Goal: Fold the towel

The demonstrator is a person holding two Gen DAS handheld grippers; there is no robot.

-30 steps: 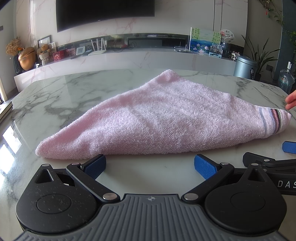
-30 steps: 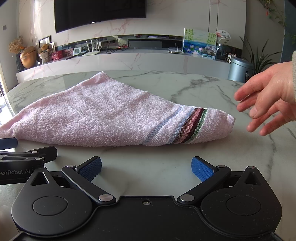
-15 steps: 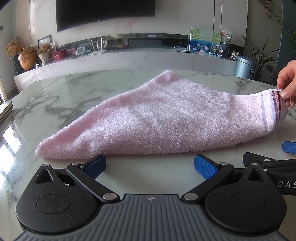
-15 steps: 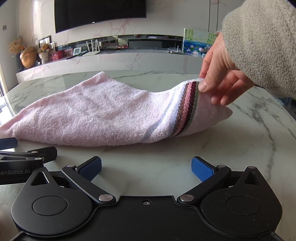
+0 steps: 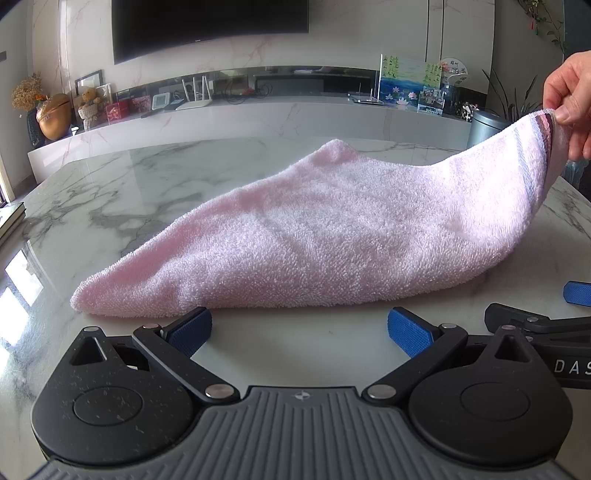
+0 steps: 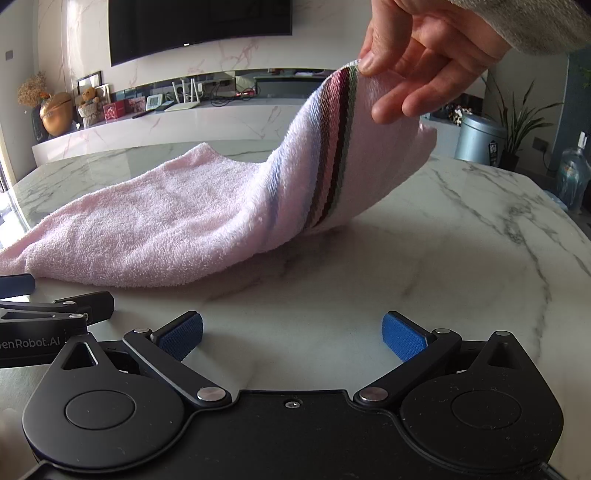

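- My left gripper (image 5: 299, 328) rests low on the table (image 5: 92, 192), jaws wide apart and empty, blue pads (image 5: 190, 330) bare.
- My right gripper (image 6: 291, 338) sits just beside it on the same marble, likewise spread wide and holding nothing; each tool shows at the edge of the other's view.
- The towel (image 5: 332, 240) lies just ahead of both, at twelve o'clock, its near edge almost touching the left gripper's pads.
- Its long axis runs across my front, from nine to three o'clock: a pointed pink tip at about ten o'clock of the left gripper, and the striped end (image 6: 332, 147) at about one o'clock of the right gripper.
- A bare hand (image 6: 417, 62) pinches the striped end between thumb and finger and holds it up off the table; the rest of the cloth lies on the marble.
- A sleeve (image 6: 528, 22) shows above that hand at the upper right.
- As I judge it, the towel is being spread or reset, and the fold proper is not yet begun.
- The pointed tip is nearer my left gripper, the striped end nearer my right; I judge that each would take its own end, reaching forward and slightly outward.
- The lifted end could fall anywhere, so I cannot tell where my right grasp point will be.
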